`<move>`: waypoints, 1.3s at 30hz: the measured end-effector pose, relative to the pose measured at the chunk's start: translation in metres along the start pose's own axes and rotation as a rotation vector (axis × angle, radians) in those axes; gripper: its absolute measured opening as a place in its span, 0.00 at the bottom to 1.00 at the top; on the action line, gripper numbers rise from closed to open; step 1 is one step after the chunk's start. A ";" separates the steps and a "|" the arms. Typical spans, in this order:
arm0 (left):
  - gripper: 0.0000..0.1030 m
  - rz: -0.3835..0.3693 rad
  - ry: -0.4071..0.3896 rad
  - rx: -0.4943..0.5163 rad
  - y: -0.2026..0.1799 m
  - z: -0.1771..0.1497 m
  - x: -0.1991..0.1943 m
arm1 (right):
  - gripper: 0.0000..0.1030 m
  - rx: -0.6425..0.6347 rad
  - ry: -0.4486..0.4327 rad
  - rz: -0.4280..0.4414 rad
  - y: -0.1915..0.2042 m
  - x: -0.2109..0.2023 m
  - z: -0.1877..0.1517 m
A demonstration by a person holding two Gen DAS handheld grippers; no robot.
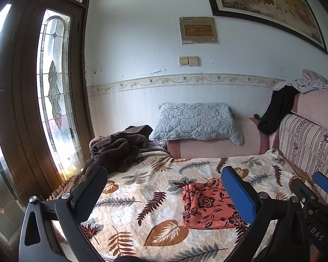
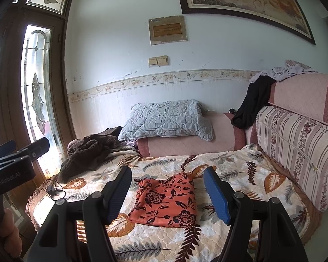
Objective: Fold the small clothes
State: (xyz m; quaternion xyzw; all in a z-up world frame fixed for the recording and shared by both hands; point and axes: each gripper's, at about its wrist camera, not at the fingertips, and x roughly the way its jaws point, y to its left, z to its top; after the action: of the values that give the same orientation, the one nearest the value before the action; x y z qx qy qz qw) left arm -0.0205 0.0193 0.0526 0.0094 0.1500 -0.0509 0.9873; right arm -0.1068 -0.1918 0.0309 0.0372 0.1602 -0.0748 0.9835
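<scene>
Lettering "GenRobot.AI" marks left tongs (image 2: pixel 21 150) near folded floral cloth (image 2: pixel 166 198).

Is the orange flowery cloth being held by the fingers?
No, the orange flowery cloth lies flat on the leaf-patterned blanket, untouched.

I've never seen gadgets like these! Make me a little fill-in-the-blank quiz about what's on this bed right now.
1. The orange floral cloth lies on the ____-patterned bedspread.
2. The right gripper has its jaws ____, with nothing between them.
3. The quilted grey pillow rests on a ____ bolster.
4. A rumpled ____ fleece garment lies near the door.

Missing words: leaf; open; pink; brown
</scene>
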 end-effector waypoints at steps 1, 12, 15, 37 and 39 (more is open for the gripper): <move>1.00 0.001 0.007 0.001 -0.002 0.000 0.005 | 0.70 0.001 0.007 0.000 -0.002 0.007 -0.001; 1.00 -0.027 0.060 0.004 -0.021 -0.016 0.050 | 0.70 0.058 0.078 -0.009 -0.032 0.054 -0.019; 1.00 -0.037 0.067 0.017 -0.025 -0.020 0.054 | 0.70 0.063 0.077 0.000 -0.033 0.057 -0.022; 1.00 -0.021 0.068 -0.031 0.009 -0.024 0.058 | 0.70 -0.024 0.023 -0.012 0.002 0.041 -0.014; 1.00 -0.024 0.068 -0.044 0.014 -0.025 0.060 | 0.70 -0.037 0.018 -0.017 0.008 0.041 -0.013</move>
State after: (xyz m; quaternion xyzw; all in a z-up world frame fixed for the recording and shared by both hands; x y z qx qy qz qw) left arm 0.0307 0.0286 0.0113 -0.0123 0.1846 -0.0593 0.9810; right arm -0.0706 -0.1885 0.0059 0.0181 0.1708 -0.0797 0.9819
